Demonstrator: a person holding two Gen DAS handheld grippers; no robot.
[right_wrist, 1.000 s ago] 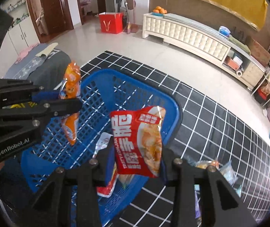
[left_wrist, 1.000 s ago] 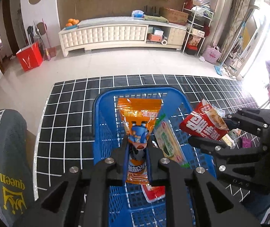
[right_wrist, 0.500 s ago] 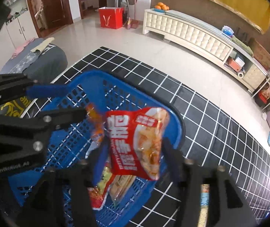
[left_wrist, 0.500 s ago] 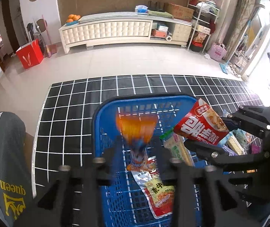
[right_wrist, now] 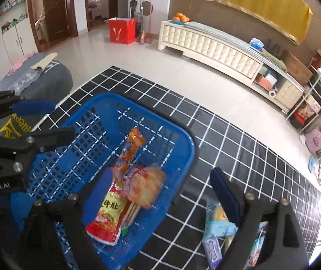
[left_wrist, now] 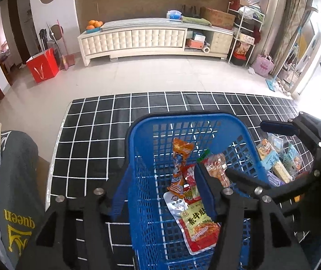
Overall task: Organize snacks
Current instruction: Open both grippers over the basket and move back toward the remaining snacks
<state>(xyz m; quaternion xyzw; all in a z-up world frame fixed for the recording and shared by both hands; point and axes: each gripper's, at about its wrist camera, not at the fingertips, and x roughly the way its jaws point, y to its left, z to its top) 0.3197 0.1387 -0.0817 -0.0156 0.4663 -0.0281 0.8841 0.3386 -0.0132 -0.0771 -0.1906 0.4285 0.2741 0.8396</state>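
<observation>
- Orange snack pack [left_wrist: 179, 165] lies in blue basket [left_wrist: 137, 135], long axis running toward the far wall, top end leaning up against it.
- Red snack bag [right_wrist: 145, 185], blurred, sits just beside it over other packs.
- One second ago each gripper clamped one of these; both now dropped.
- Left gripper [left_wrist: 160, 182] jaws opening, empty; right gripper [right_wrist: 160, 193] jaws opening wide, empty.
- Loose snacks [right_wrist: 219, 231] on checkered desk [left_wrist: 92, 121] right of basket; left side bare.

Left gripper [left_wrist: 162, 180] fingers opening, empty; right gripper [right_wrist: 160, 193] likewise.
</observation>
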